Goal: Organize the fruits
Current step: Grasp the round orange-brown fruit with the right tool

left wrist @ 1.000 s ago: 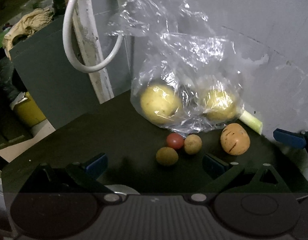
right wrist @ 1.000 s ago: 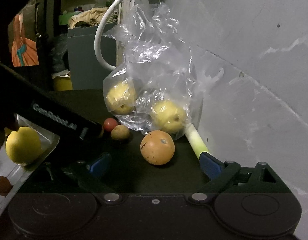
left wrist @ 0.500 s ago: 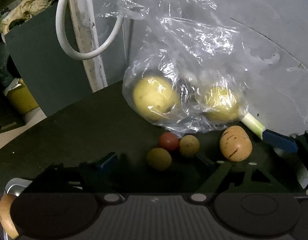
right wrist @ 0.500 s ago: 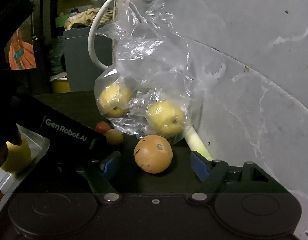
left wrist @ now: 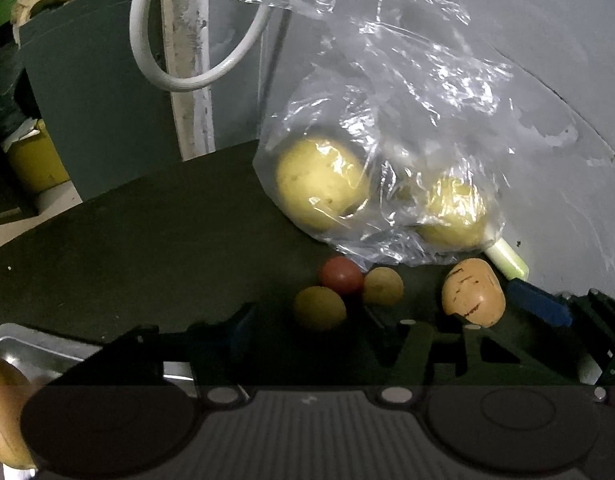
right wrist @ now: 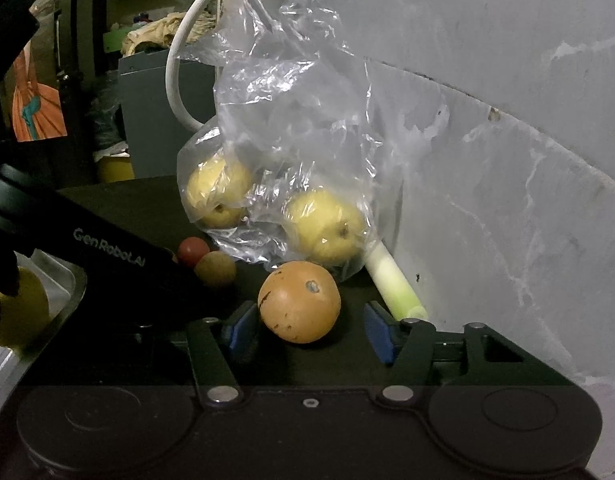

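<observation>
The right gripper (right wrist: 313,330) has its blue-padded fingers (right wrist: 377,332) spread wide on either side of a round orange-tan fruit with dark specks (right wrist: 299,302), which sits on the dark counter (right wrist: 147,204) between them — neither pad clearly touches it. Just beyond the right pad lies a pale green stalk (right wrist: 391,282), its far end tucked under a crumpled clear plastic bag (right wrist: 291,120) that holds two yellow pears (right wrist: 325,226) and leans against the grey wall (right wrist: 487,120).

The left gripper (left wrist: 303,330) is also spread, with a small yellowish-brown round fruit (left wrist: 319,307) on the counter between its dark fingers (left wrist: 237,332); contact cannot be told in the shadow. Touching or just behind that fruit are a small red round fruit (left wrist: 341,276) and a second small tan round fruit (left wrist: 382,286), side by side at the foot of the bag. The orange-tan fruit lies further right, near the other gripper's blue pad.

At the left edge of the left wrist view, the rim of a shiny metal tray (left wrist: 31,342) shows, with part of a brown rounded fruit (left wrist: 3,408) in it. The right wrist view shows a yellow round fruit (right wrist: 23,308) in the tray — partly hidden behind the left gripper's black body. A white looped cable (left wrist: 155,60) hangs by a grey cabinet (left wrist: 99,92) behind the counter.
</observation>
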### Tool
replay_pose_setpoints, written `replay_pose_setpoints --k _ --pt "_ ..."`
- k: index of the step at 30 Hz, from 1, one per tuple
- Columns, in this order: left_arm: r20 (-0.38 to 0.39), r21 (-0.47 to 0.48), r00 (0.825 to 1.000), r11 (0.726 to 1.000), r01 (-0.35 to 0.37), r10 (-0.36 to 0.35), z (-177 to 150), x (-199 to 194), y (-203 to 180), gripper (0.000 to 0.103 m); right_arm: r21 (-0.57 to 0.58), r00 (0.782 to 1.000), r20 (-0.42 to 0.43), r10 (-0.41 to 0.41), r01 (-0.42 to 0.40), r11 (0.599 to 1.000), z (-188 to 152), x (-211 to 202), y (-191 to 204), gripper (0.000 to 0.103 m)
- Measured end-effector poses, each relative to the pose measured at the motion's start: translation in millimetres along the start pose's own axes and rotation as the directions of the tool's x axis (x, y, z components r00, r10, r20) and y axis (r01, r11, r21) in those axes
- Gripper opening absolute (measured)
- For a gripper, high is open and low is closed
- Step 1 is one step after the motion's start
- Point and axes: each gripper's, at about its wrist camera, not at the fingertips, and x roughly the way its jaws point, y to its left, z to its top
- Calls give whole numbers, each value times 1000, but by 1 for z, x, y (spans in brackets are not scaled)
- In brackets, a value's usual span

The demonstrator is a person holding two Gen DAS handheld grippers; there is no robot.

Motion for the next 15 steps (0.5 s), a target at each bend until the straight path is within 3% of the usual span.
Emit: replay_pose_setpoints --k 10,12,15 --pt "20 -48 1000 999 20 -19 0 0 -2 32 16 1000 -13 12 -12 1000 -1 6 -2 52" --pt "20 -48 1000 999 7 -6 -2 -1 -4 31 15 1000 -3 16 -16 1000 -1 4 -2 46" --pt "16 -49 1000 999 -13 14 -4 -4 -6 31 12 1000 2 15 -15 1000 -2 2 -1 45"
